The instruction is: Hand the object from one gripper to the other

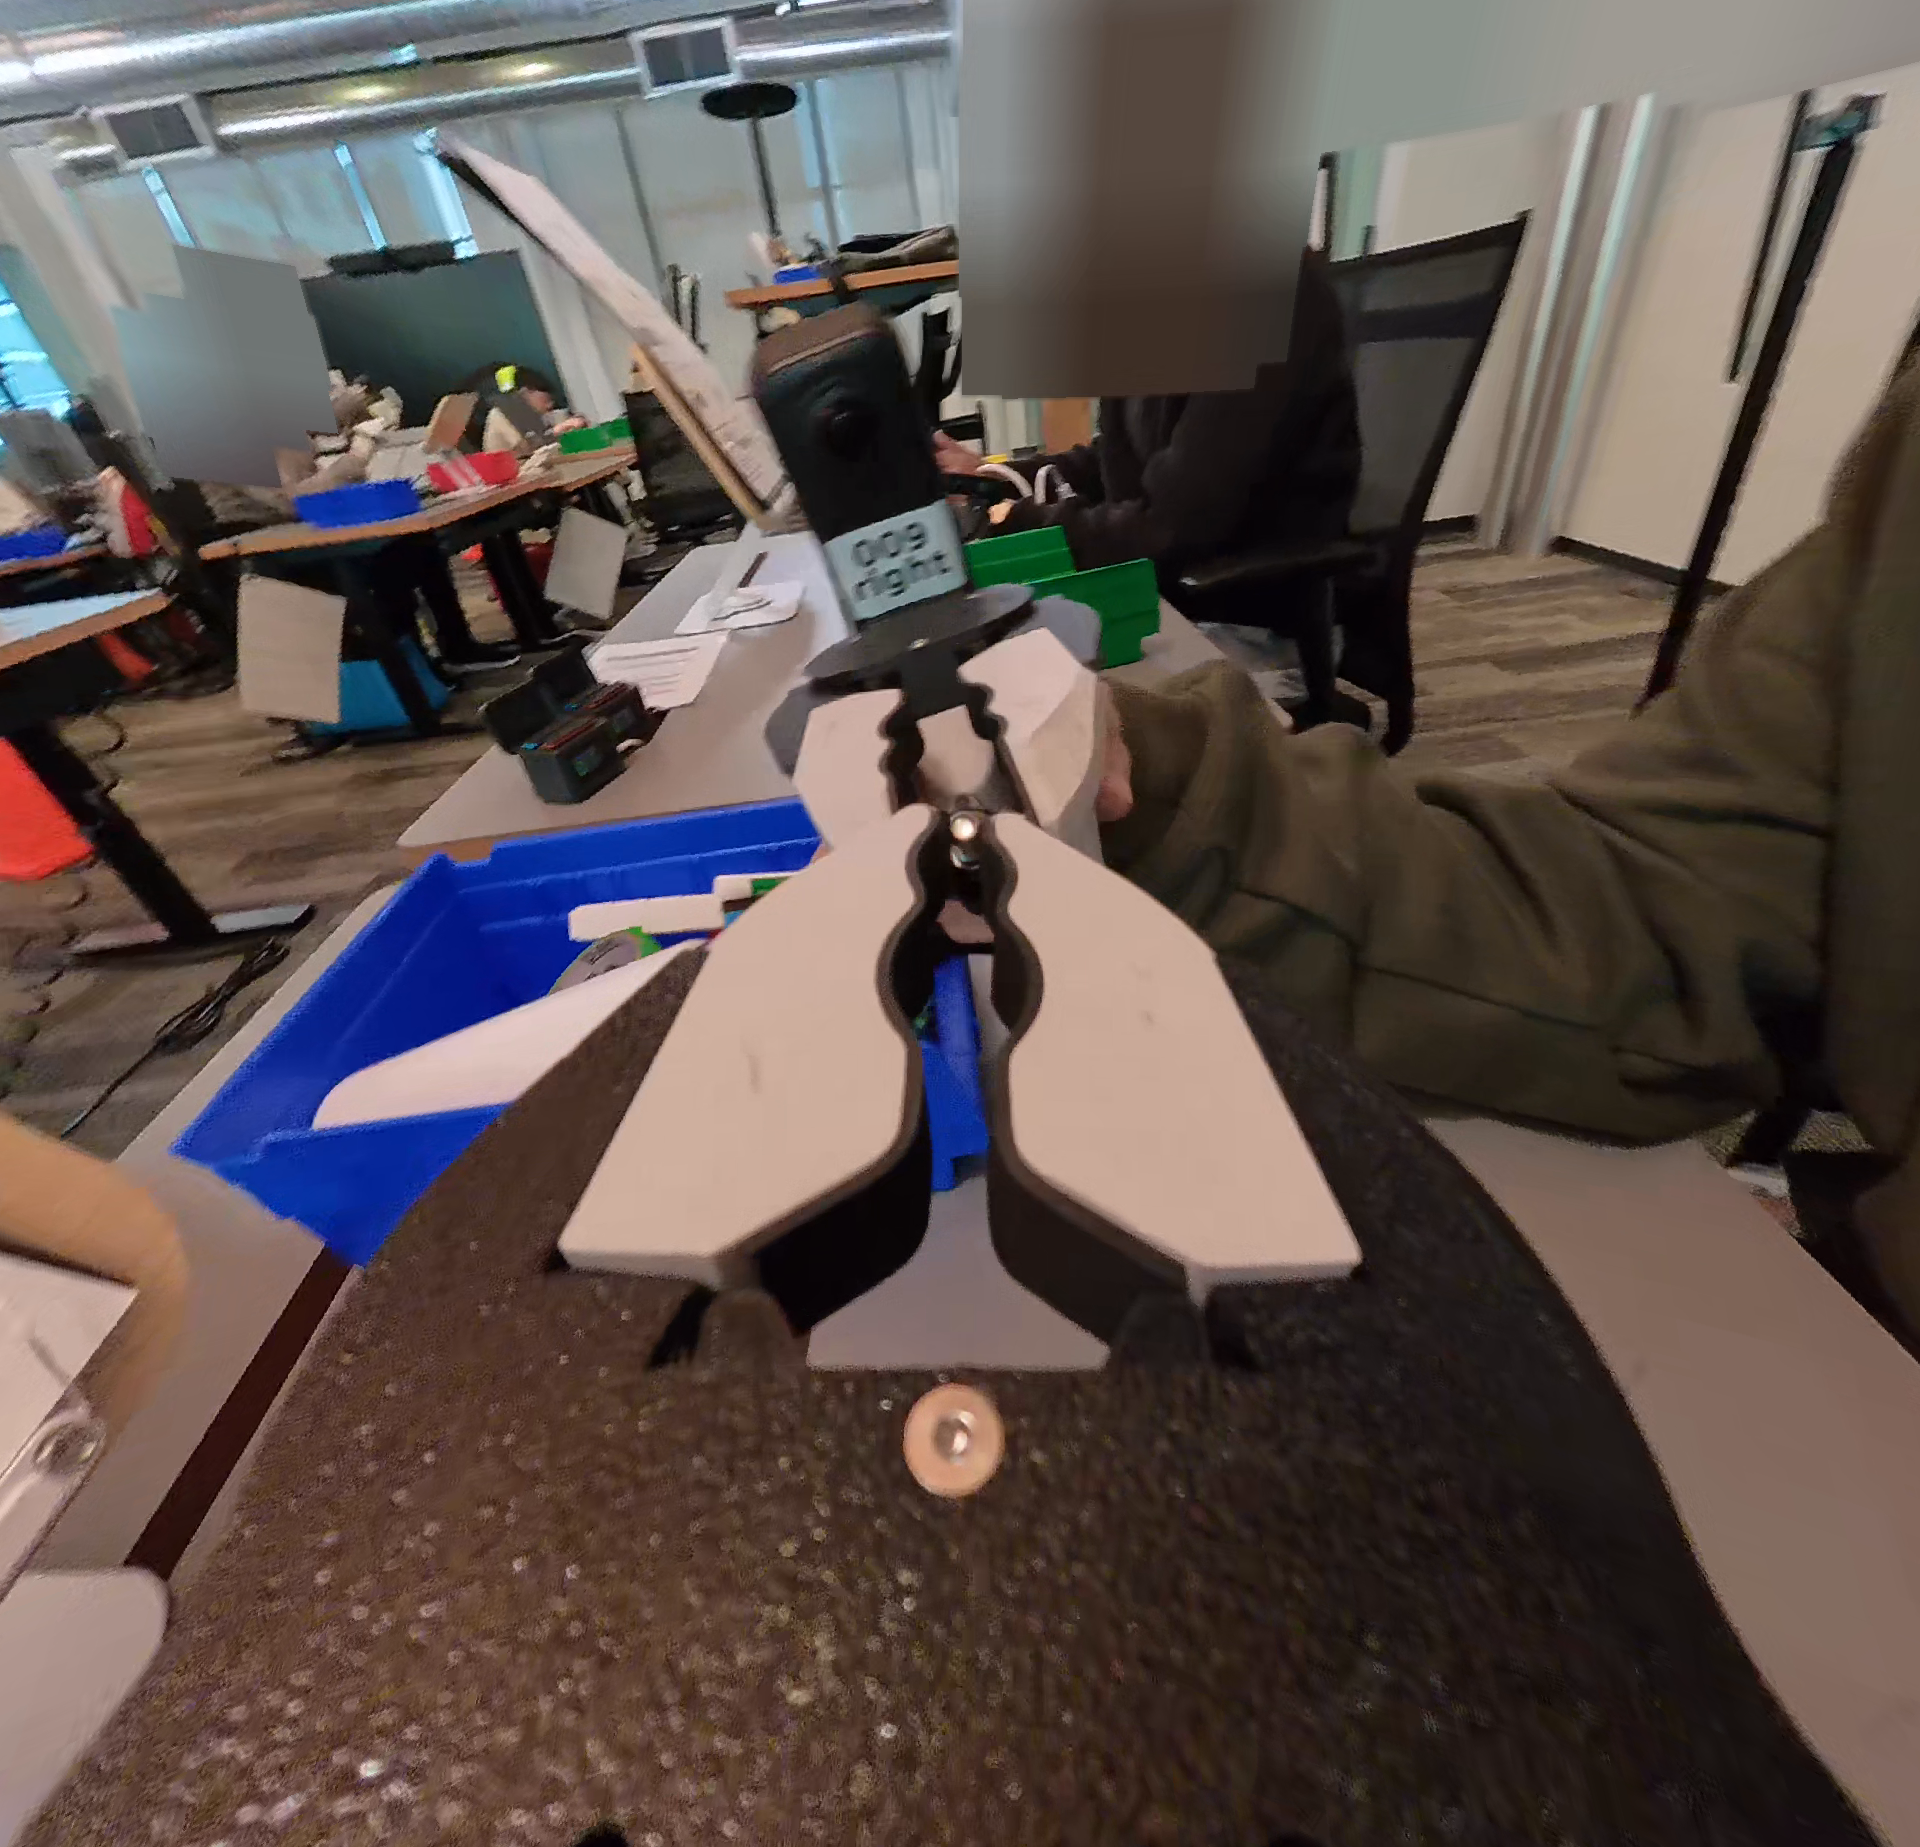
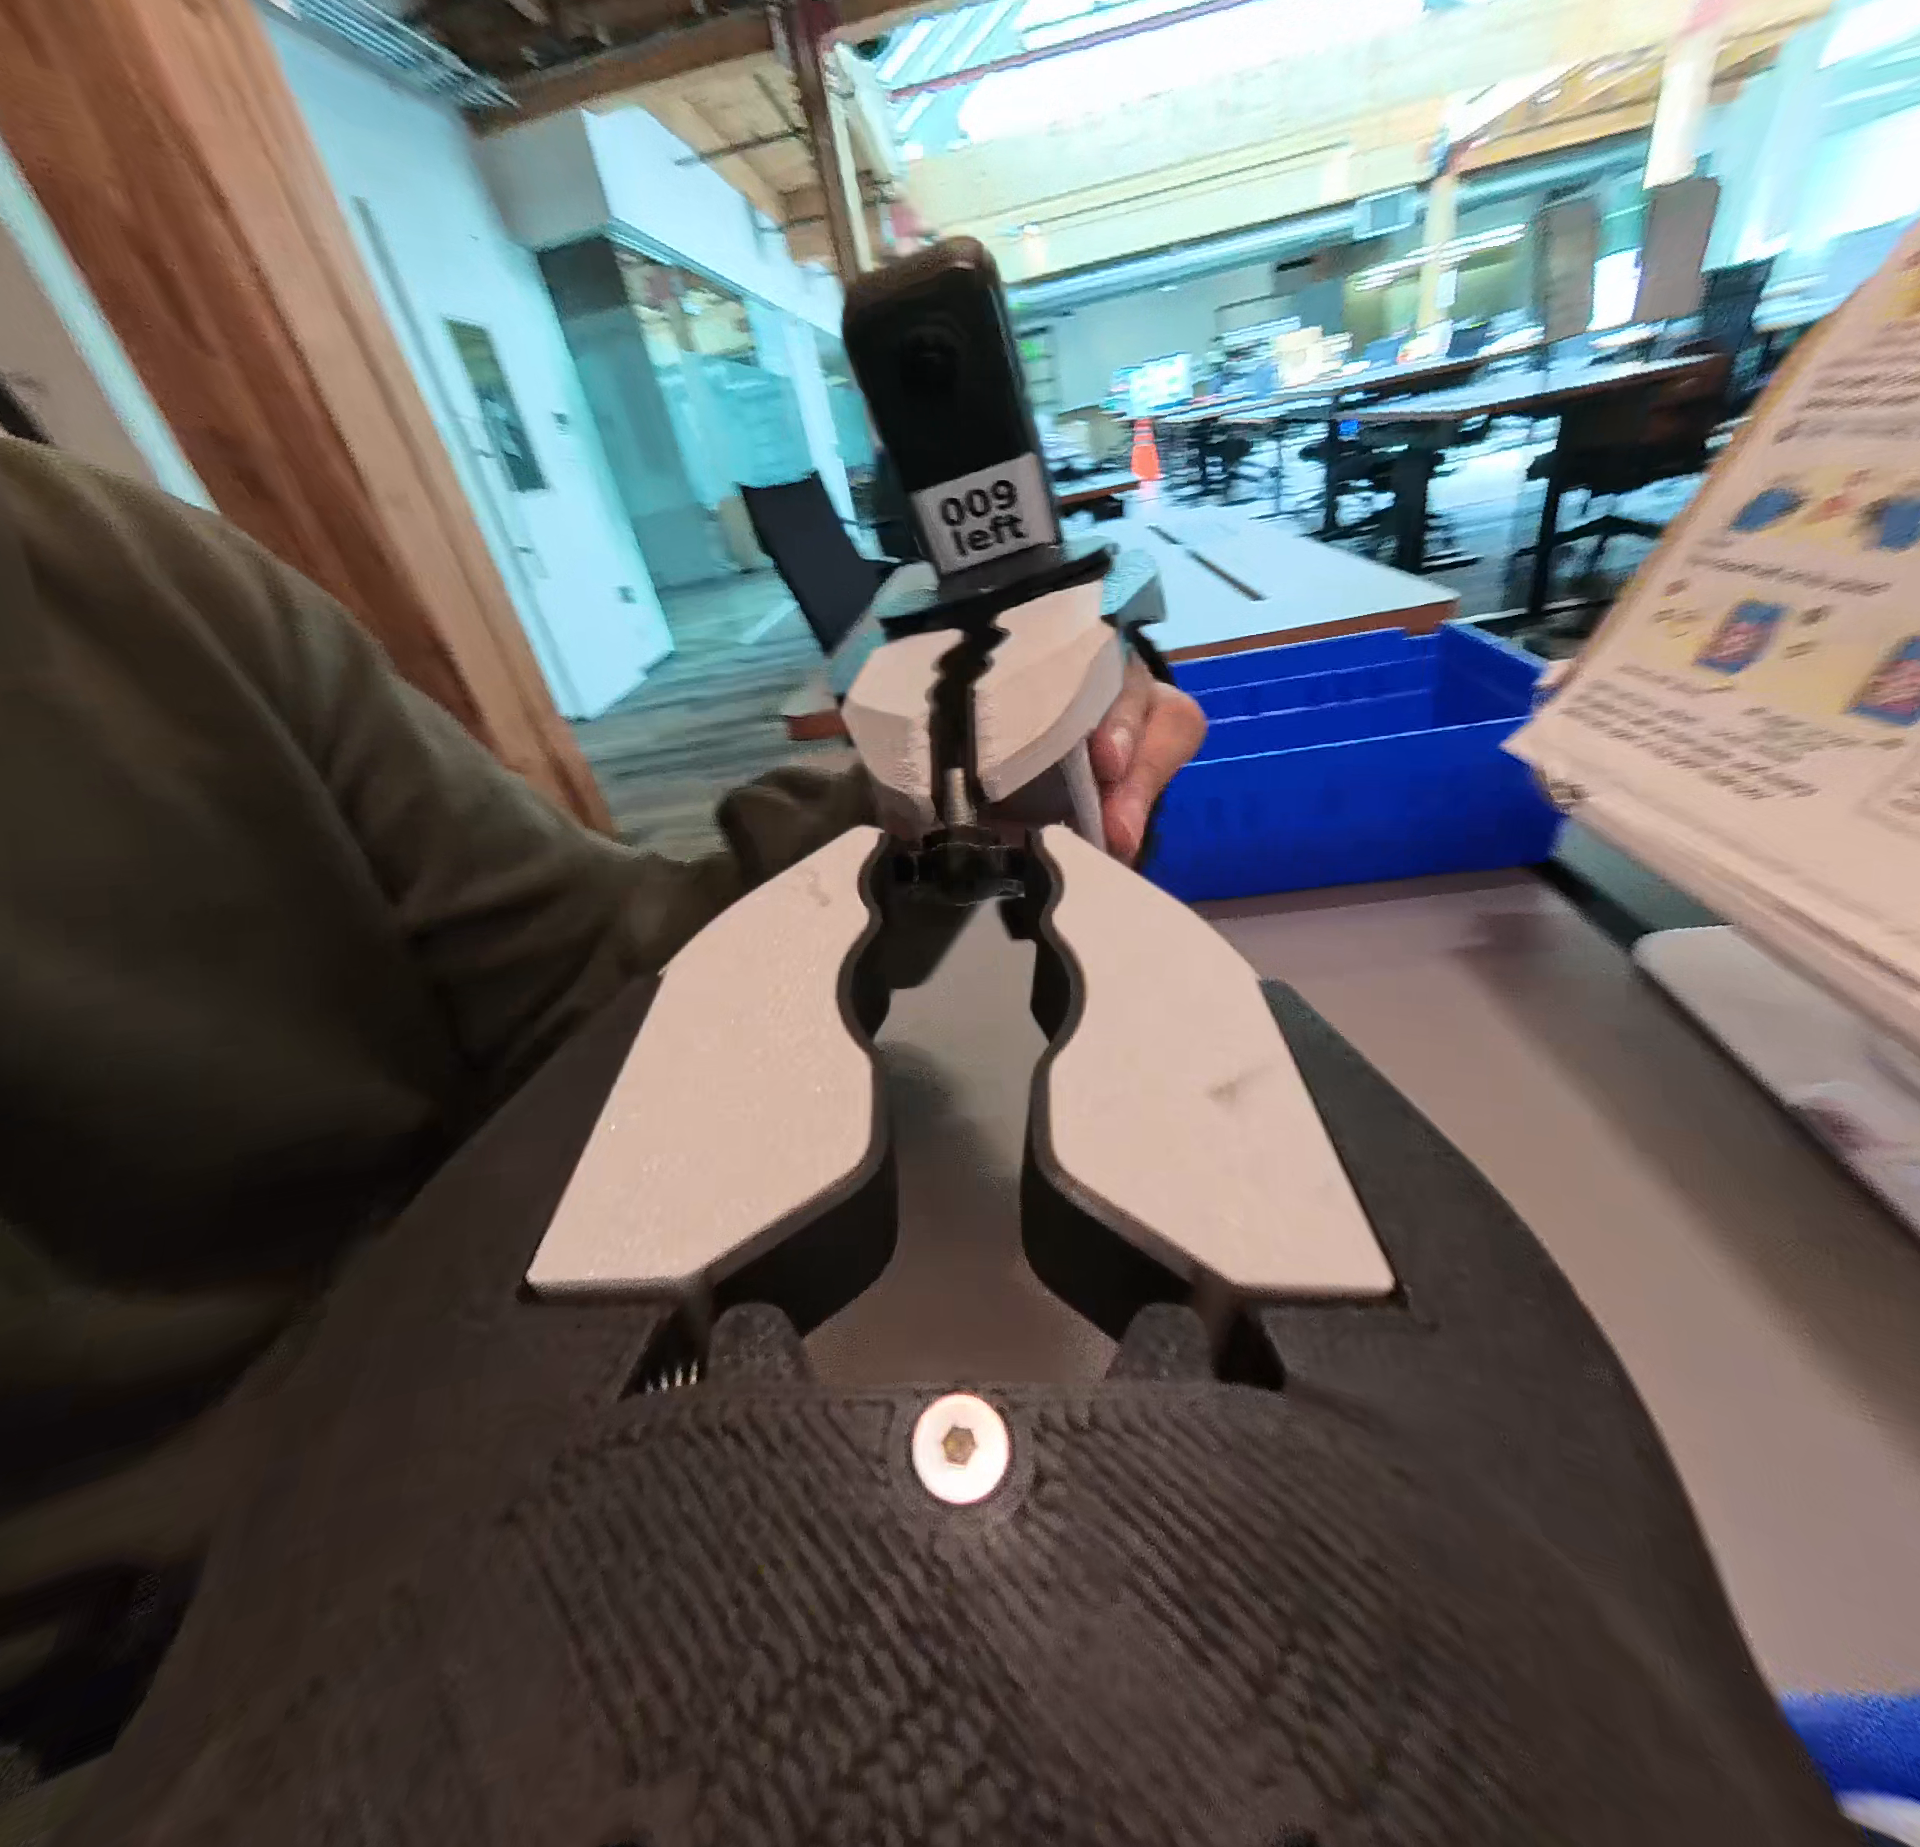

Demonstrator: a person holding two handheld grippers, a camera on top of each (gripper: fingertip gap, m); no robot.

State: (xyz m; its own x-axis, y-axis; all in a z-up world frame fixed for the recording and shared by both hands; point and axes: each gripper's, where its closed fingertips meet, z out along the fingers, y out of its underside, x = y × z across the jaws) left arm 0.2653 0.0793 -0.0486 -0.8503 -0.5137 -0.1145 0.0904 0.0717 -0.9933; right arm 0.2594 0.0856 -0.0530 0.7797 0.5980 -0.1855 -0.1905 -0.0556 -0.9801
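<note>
A small bolt (image 1: 966, 829) with a silver shaft and a black knob (image 2: 956, 875) hangs between my two grippers, which face each other tip to tip above the grey table (image 2: 1455, 1018). My left gripper (image 1: 964, 841) is shut on the silver shaft. In the right wrist view the left gripper (image 2: 961, 810) stands just beyond my right gripper's fingertips, with the shaft coming out of its tips. My right gripper (image 2: 958, 862) has its tips closed against the black knob. The right gripper also shows in the left wrist view (image 1: 951, 795).
A blue bin (image 1: 436, 976) with white and green items sits on the table below the grippers, and also shows in the right wrist view (image 2: 1351, 758). Green bins (image 1: 1101, 592) and a black case (image 1: 571, 737) lie farther back. A printed sheet (image 2: 1766, 602) stands at right. An olive sleeve (image 1: 1507, 914) reaches in. Only a small space, under 4 cm, lies between the two pairs of fingers.
</note>
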